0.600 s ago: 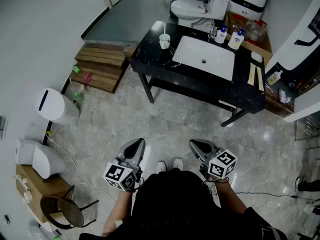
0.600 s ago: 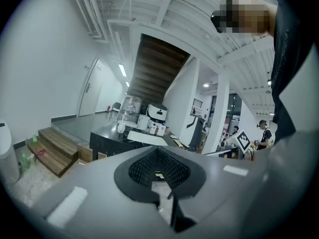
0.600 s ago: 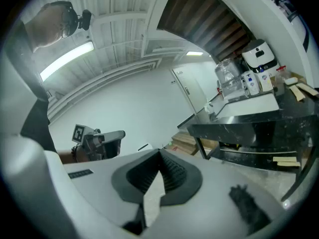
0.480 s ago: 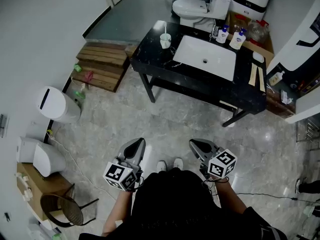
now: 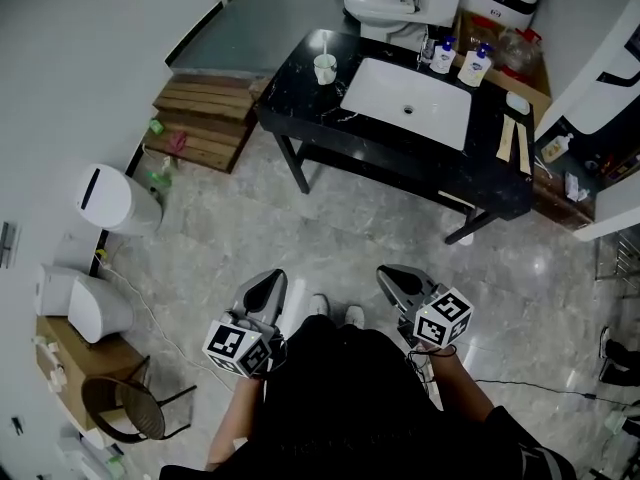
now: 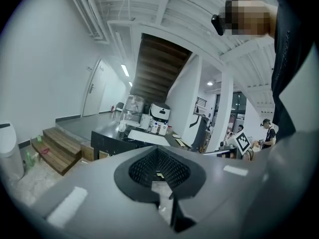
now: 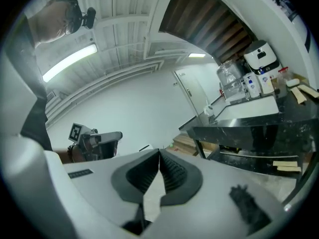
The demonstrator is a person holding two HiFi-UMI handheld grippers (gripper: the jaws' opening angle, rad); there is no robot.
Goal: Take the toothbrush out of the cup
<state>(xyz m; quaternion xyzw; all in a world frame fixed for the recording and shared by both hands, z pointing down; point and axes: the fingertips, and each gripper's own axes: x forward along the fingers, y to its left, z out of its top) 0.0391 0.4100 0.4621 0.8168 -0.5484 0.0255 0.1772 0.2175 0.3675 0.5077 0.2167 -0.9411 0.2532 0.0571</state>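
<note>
standing well back, left gripper [image 5: 268,286] and right gripper [image 5: 399,284] fingers pinched shut on nothing. toothbrush [image 5: 326,54] upright in the cup [image 5: 325,69] on the desk [image 5: 290,103], far ahead of both. probably best to walk in, open up late, pinch the handle, lift straight.

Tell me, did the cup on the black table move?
No. The cup keeps its spot on the black table, just left of the white sink. Everything slid up the head view together, so only the camera shifted.
</note>
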